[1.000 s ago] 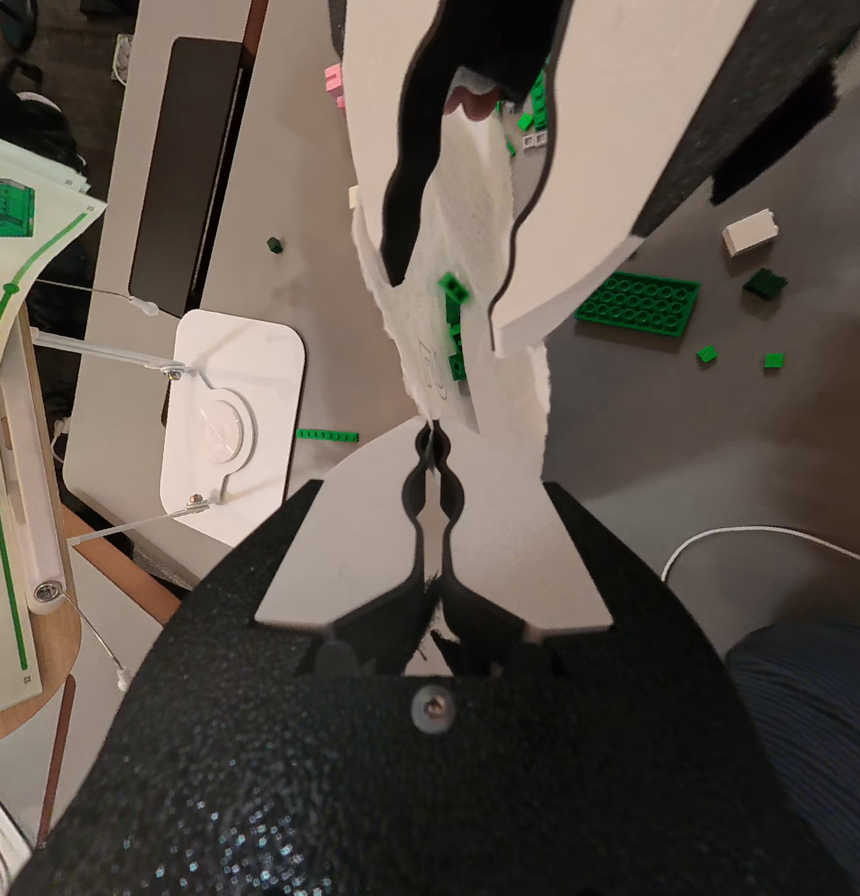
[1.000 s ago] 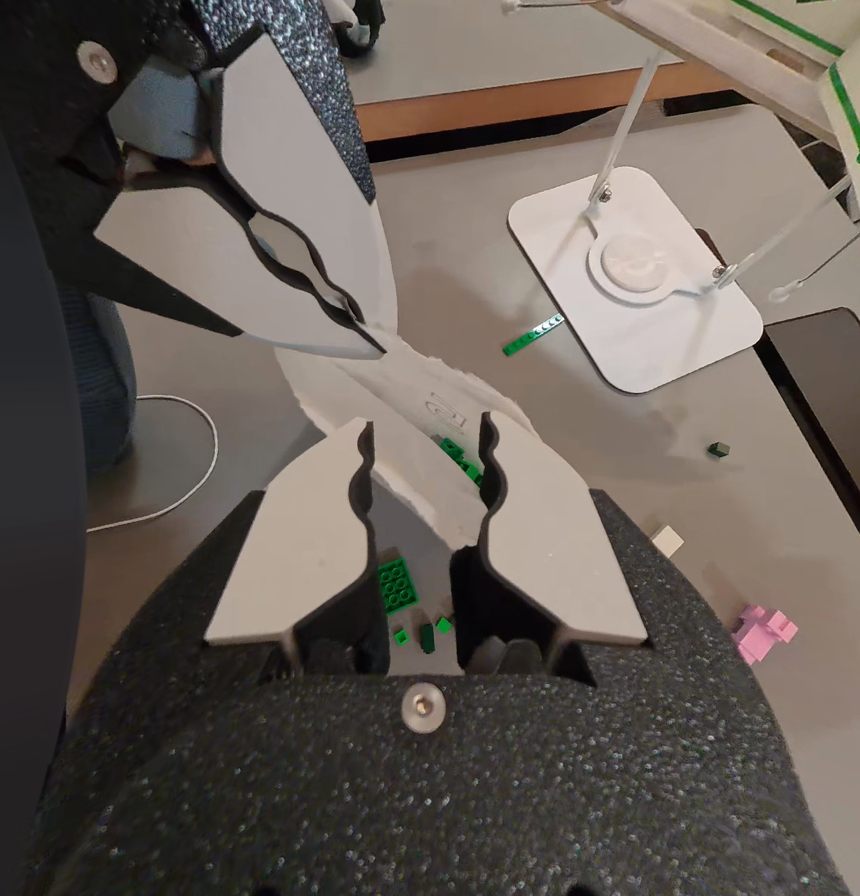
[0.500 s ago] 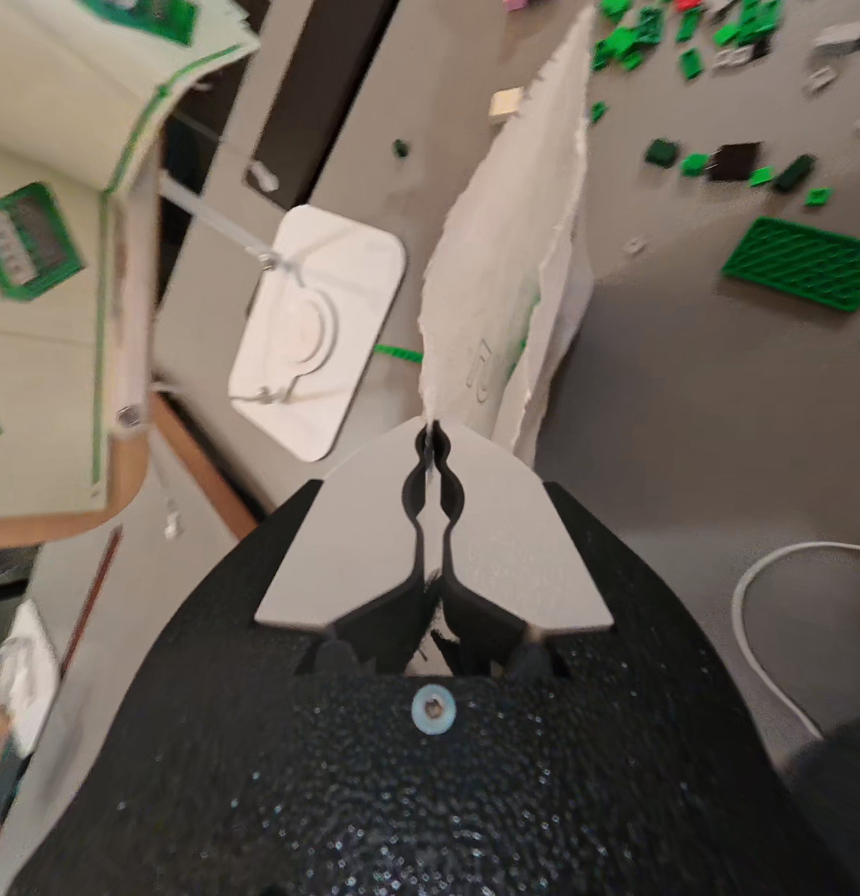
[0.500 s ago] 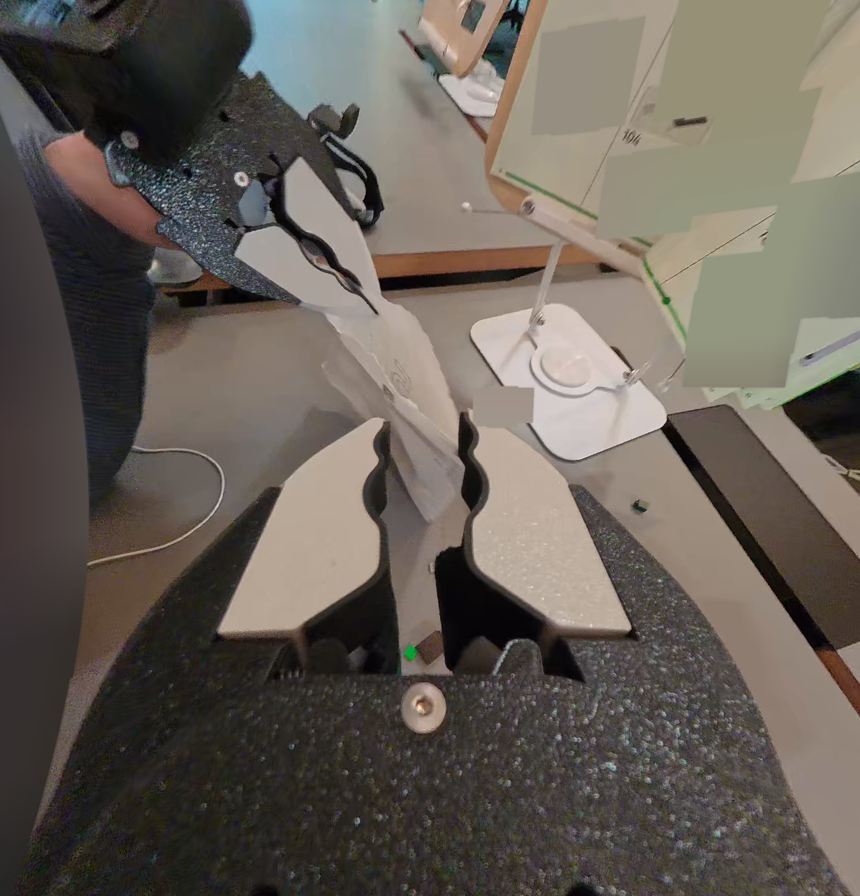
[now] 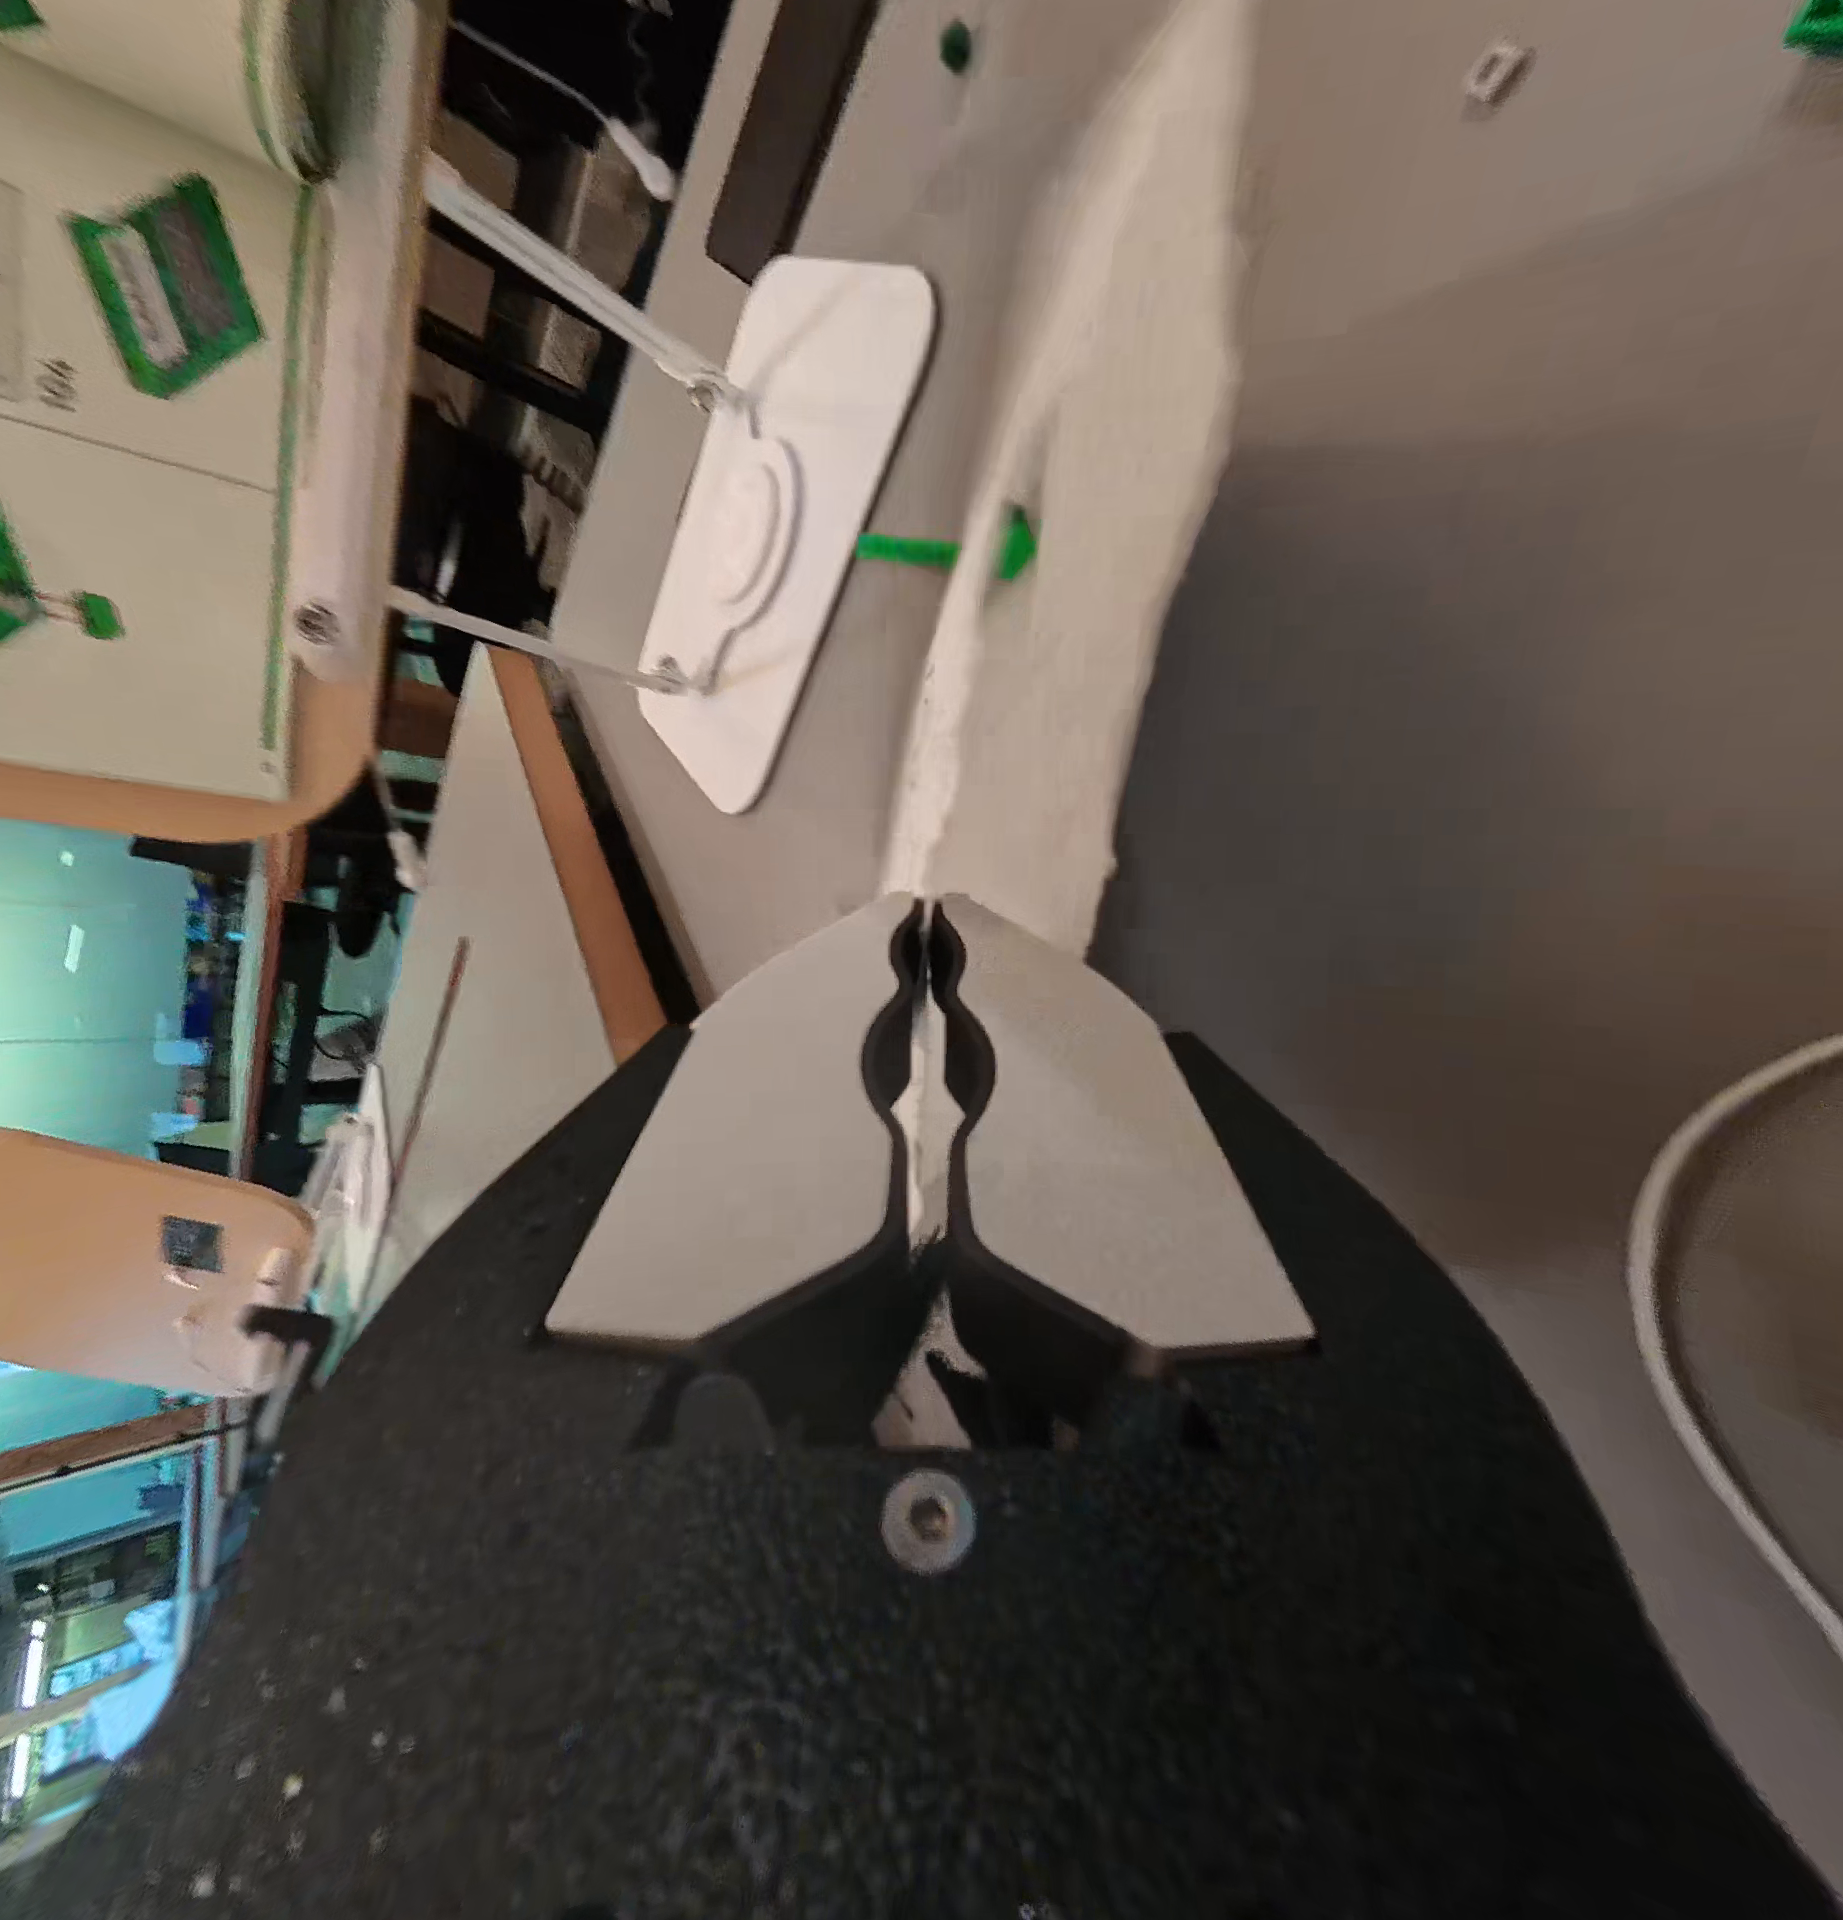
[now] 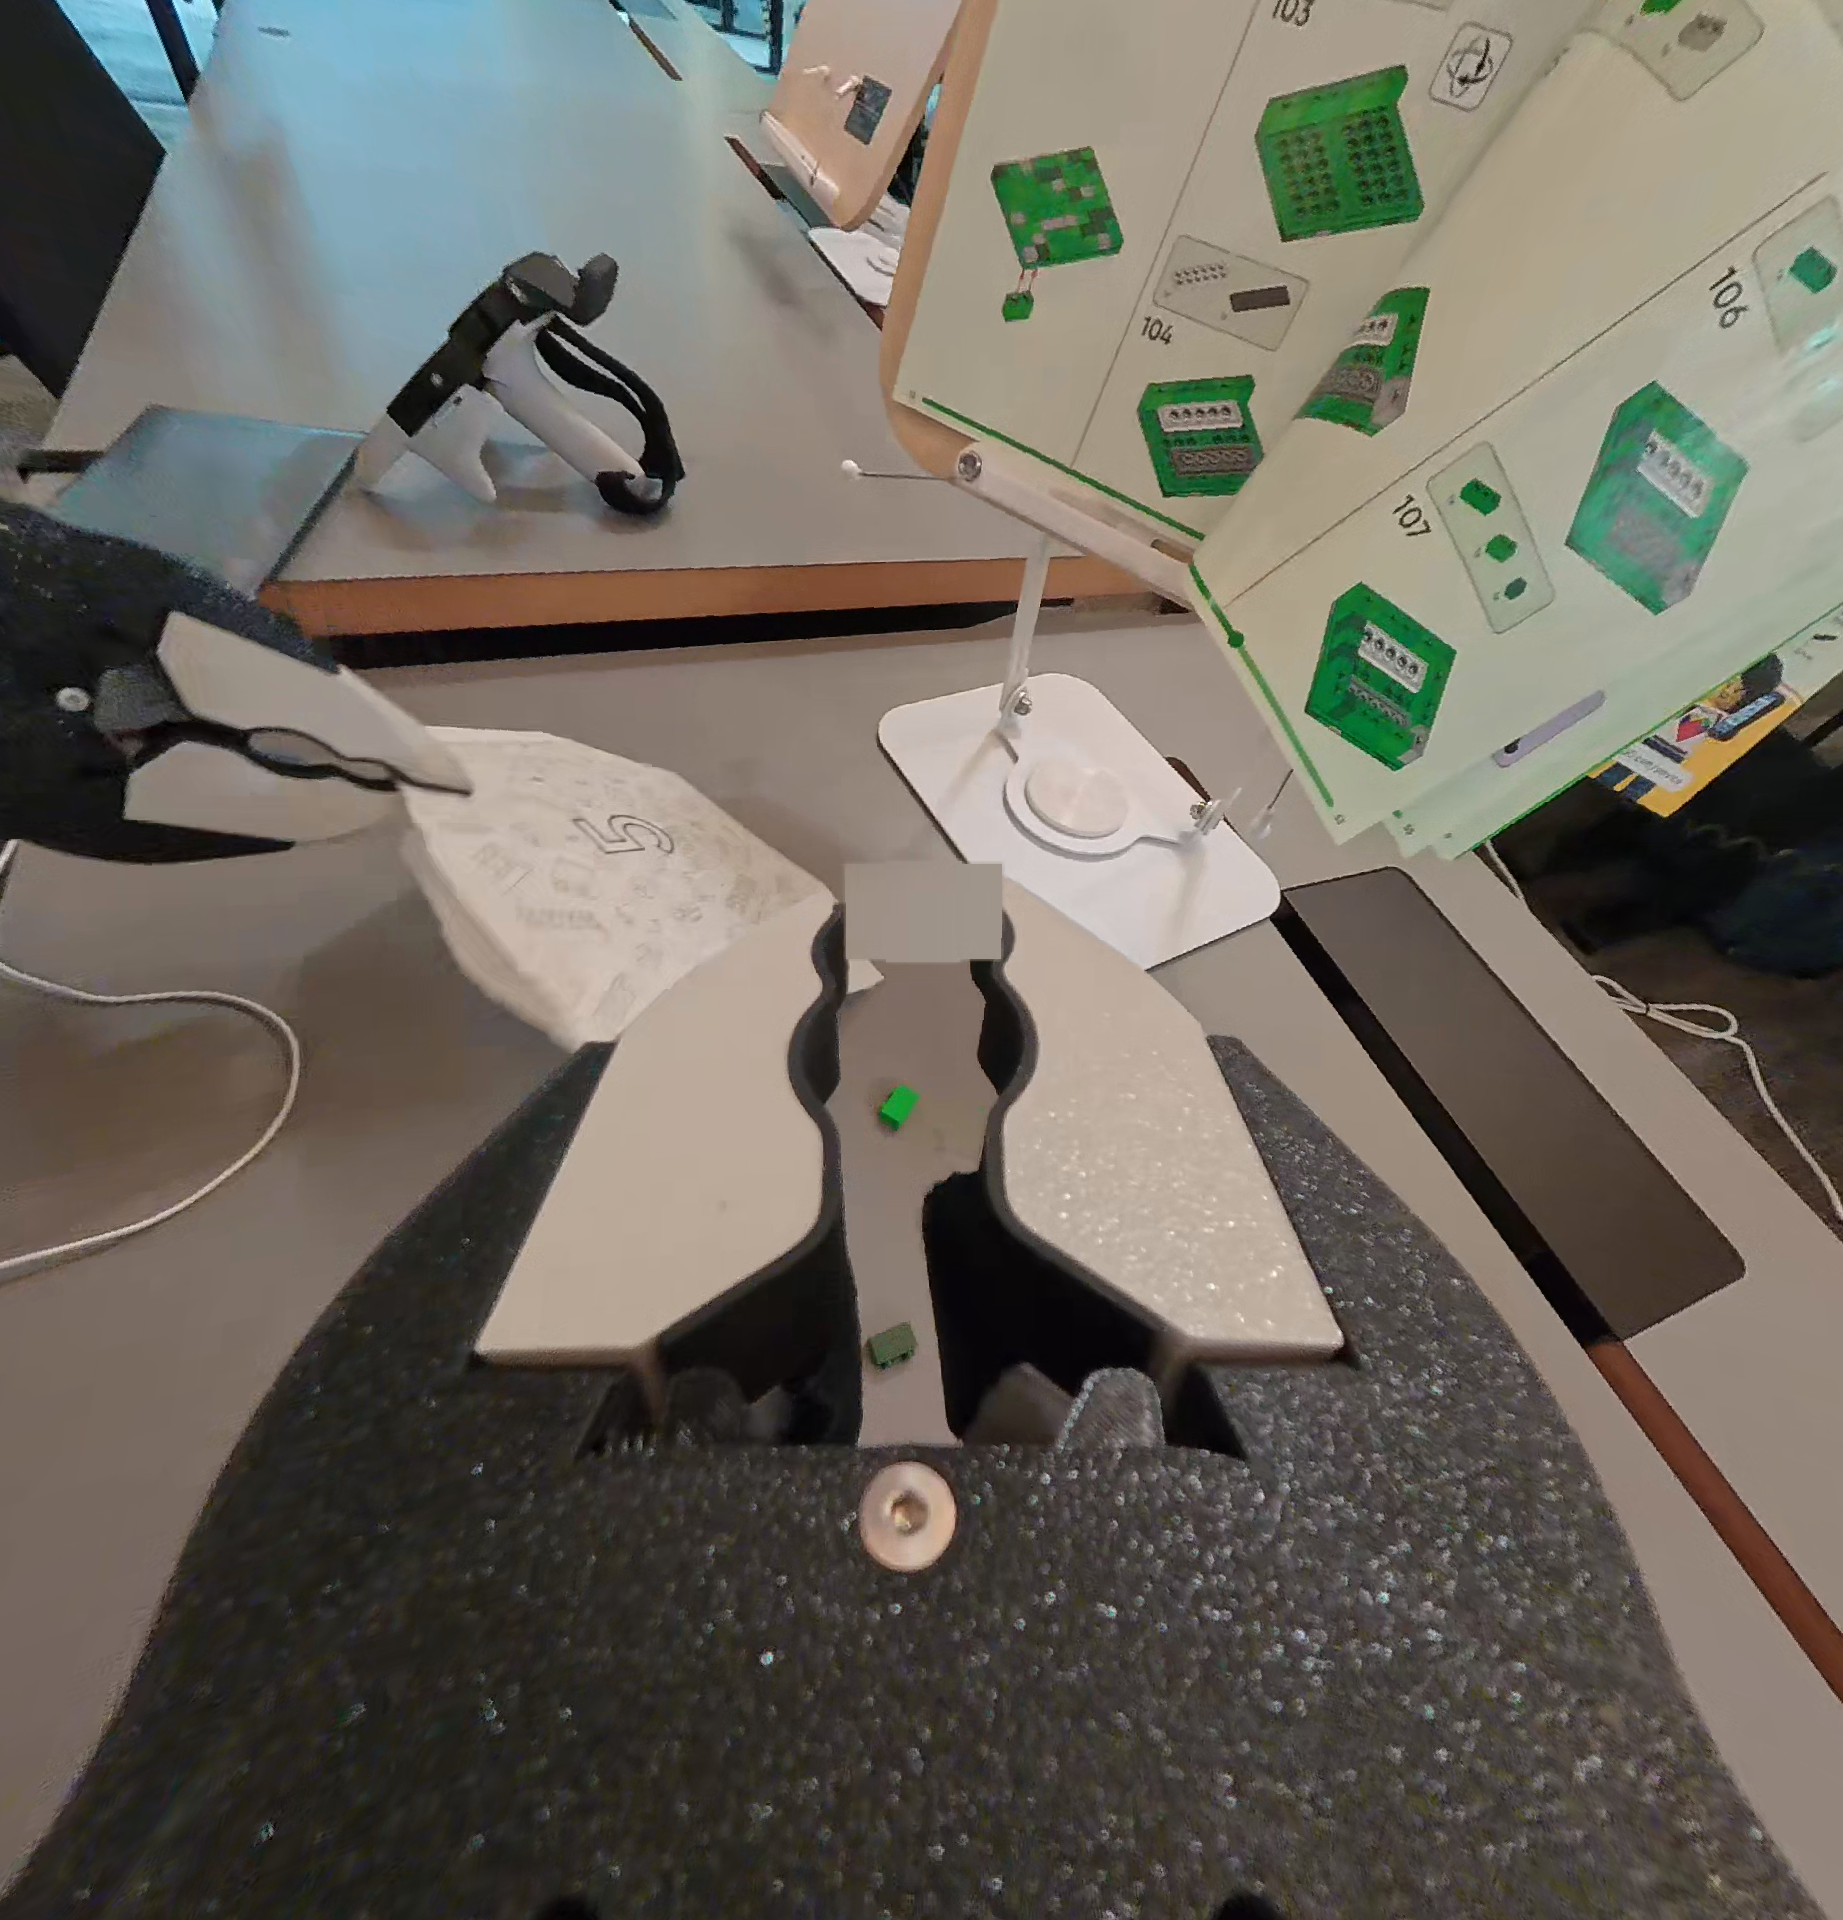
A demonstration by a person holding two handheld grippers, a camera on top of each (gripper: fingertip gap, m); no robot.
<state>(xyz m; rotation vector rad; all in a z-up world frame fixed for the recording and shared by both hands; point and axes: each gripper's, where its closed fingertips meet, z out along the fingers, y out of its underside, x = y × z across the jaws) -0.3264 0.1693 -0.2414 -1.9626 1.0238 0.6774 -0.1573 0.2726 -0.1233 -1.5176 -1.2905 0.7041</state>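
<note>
— What has the left claw (image 5: 929, 914) got?

— A white paper bag (image 6: 595, 883). Its two fingers are pressed together on the bag's torn edge, and a strip of white paper shows in the wavy slit between them. In the right wrist view the same claw comes in from the left, clamped on the bag's upper corner.

— How does the bag look?

— Crumpled and thin, with faint grey line drawings and a large printed figure on its face. It hangs tilted from the claw; whether its lower edge touches the grey desk (image 6: 221, 1299) I cannot tell. In the left wrist view it runs away from the fingertips as a long, blurred white sheet.

— And the right claw (image 6: 912, 971)?

— Parted, gripping nothing. Through the gap you see bare desk and two small green bricks (image 6: 898, 1105), one bright, one duller and nearer the claw's base. The bag lies just ahead and left of its left finger.

— What else is on the desk?

— A white stand base (image 6: 1093, 831) with thin wire arms, holding an open instruction booklet (image 6: 1416, 364) of green brick models on a wooden board. A thin green strip (image 5: 904, 551) lies just beside the base. There is a white cable (image 6: 169, 1164) curling on the left and a dark flat panel (image 6: 1499, 1091) on the right.

— The room?

— A second grey desk behind carries another handheld gripper device (image 6: 522, 384), black and white with a strap, and another wooden board farther back.
</note>
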